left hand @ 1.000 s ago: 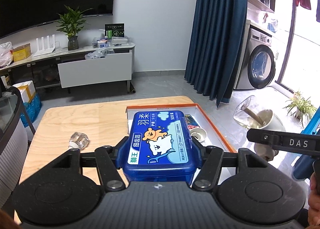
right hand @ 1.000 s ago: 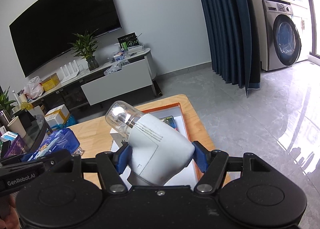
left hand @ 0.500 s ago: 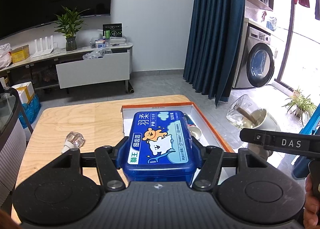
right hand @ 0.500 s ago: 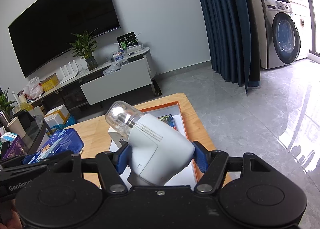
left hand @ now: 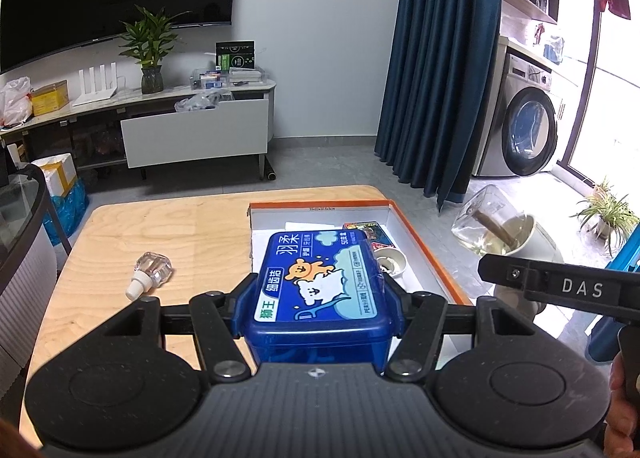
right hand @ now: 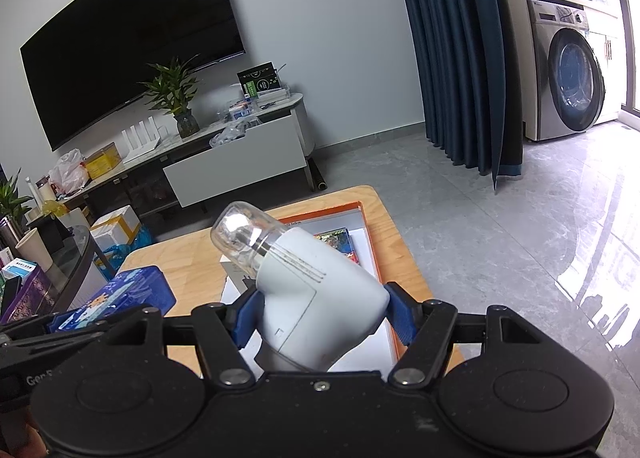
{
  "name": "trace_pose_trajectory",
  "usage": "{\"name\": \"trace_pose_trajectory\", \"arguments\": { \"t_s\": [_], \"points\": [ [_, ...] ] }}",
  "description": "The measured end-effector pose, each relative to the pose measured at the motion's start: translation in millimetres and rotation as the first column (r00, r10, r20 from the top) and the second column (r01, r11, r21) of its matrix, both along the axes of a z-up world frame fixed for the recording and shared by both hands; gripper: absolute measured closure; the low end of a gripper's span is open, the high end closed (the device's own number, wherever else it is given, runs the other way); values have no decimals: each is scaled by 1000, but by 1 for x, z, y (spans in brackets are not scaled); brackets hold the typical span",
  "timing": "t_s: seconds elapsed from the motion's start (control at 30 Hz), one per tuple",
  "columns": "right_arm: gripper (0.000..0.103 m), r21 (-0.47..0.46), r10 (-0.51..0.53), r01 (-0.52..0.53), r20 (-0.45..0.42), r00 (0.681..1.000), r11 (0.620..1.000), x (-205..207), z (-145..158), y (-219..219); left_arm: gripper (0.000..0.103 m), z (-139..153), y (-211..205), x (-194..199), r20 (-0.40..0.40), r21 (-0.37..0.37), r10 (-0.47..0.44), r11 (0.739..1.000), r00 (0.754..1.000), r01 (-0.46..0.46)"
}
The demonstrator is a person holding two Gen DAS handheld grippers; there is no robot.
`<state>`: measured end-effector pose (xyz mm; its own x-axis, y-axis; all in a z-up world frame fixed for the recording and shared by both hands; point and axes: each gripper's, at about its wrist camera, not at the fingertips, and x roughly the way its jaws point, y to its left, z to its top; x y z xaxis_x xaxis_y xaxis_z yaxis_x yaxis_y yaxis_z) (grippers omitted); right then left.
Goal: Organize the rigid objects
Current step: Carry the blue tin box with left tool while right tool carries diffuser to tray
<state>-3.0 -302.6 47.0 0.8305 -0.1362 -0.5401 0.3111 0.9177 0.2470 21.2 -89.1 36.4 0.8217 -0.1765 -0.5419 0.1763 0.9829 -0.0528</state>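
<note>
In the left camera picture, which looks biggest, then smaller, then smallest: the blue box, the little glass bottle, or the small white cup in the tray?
1. Blue box, though it sits right at the camera, held in the left gripper, so nearness inflates it.
2 and 3. Glass bottle and white cup look alike; the box partly hides the cup, so no ranking.

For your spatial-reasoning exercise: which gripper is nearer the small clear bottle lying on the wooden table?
Left. The left gripper hangs just right of the clear bottle; the right gripper sits beyond the orange tray.
</note>
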Motion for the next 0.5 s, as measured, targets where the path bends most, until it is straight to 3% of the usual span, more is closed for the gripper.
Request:
{"name": "trace_pose_trajectory", "arguments": {
  "t_s": [0.5],
  "points": [
    [25,-1,3,-3,-3,1000,1000,0,0,1,41,-2,-1,0,-8,-8,-3,1000,1000,3]
  ]
}}
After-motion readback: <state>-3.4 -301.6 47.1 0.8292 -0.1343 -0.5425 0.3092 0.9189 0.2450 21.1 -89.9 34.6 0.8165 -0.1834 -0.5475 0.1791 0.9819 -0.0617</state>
